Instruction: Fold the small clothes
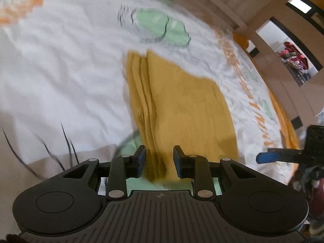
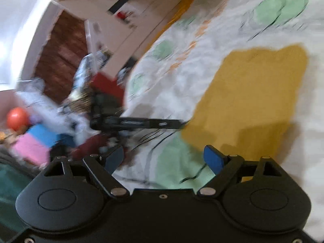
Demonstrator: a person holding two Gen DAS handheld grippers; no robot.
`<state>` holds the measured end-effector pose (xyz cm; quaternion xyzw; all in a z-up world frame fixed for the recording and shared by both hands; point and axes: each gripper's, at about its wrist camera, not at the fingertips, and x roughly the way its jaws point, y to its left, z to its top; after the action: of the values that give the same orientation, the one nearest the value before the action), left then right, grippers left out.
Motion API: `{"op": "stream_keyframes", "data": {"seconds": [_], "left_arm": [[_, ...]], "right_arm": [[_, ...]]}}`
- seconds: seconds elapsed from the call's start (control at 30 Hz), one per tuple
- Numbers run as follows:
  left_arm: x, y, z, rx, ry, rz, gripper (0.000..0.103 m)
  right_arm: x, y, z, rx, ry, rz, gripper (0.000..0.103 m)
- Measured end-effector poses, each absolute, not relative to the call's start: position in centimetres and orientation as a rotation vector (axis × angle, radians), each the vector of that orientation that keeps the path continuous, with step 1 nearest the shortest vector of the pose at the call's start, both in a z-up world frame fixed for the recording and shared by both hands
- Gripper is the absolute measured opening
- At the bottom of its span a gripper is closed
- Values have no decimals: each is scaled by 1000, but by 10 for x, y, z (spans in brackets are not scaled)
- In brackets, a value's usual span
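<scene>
- Left wrist view: the left gripper (image 1: 159, 158) has its jaws spread with a gap between the blue pads, and nothing is pinched. The near end of the cloth (image 1: 178, 109) lies just ahead of and below that gap, layered edges stacked along its left side.
- Right wrist view: the right gripper (image 2: 163, 159) is spread wide and empty. The cloth (image 2: 249, 97) lies ahead and to its right, its near corner close to the right pad; the left gripper reaches in from the left, tip at the cloth's near-left corner.
- The cloth is mustard yellow, already folded into a flat rectangle, and rests on the sheet (image 1: 60, 70), a white bedcover with green and orange print.
- Risk, as I judge it: both views are motion-blurred, so the grippers seem to be moving fast. A pad dragging over the stacked edges could fan the layers apart and undo the fold.
- Another risk: closing low on the near end could catch the sheet along with the cloth and pull both up.
- Clutter (image 2: 40, 133) sits beyond the bed edge, well apart from the cloth.
</scene>
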<state>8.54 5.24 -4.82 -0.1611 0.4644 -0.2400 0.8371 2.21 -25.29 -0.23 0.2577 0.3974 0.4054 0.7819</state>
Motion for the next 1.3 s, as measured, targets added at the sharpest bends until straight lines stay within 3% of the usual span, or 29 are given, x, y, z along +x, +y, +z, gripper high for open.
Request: {"op": "stream_keyframes", "data": {"seconds": [0.1,0.3,0.43,0.6,0.8,0.87,0.9,0.93,1.1,1.3], "left_arm": [[96,47,-36,-306,923,-486,38],[129,19,-28,-249,861,-466,38],[151,-1,-33,-199,839,-430,38],[176,-14,-48,-181,876,-397,38],[189,-19,-59,-187,890,-383,37],[187,-20,-60,-178,877,-396,27],[187,-21,-60,-168,871,-389,11],[186,-22,-61,-155,867,-381,5],[171,-7,-55,-167,782,-310,5],[170,9,-64,-191,821,-311,5]], "right_arm": [[22,-249,0,470,793,667,89],[33,-209,-13,339,711,468,88],[42,-187,-41,198,820,391,89],[26,-174,-59,114,810,412,99],[24,-177,-61,130,798,426,101],[23,-182,-61,153,791,429,101],[23,-180,-60,158,790,429,101],[22,-179,-59,163,787,428,101],[20,-184,-46,200,752,429,99],[38,-187,-22,209,659,425,99]]}}
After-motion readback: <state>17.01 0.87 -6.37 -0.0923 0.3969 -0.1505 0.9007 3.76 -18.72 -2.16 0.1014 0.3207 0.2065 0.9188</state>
